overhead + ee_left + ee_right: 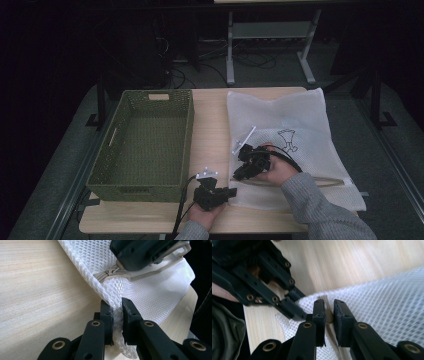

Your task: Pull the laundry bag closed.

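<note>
1. Left gripper point(227, 192): sitting nearest the person, pinching the near-left corner of the mesh laundry bag point(300, 130).
2. Right gripper point(239, 172): closing on the beige zipper point(110, 273) band just beyond; the zipper is running rightward along the bag's near edge.
3. Green basket point(117, 170): standing left, apart.

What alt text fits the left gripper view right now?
The left gripper pinches the corner of a white mesh bag between its black fingers on a wooden table. Just beyond, the other gripper sits at the bag's beige zipper.
</note>
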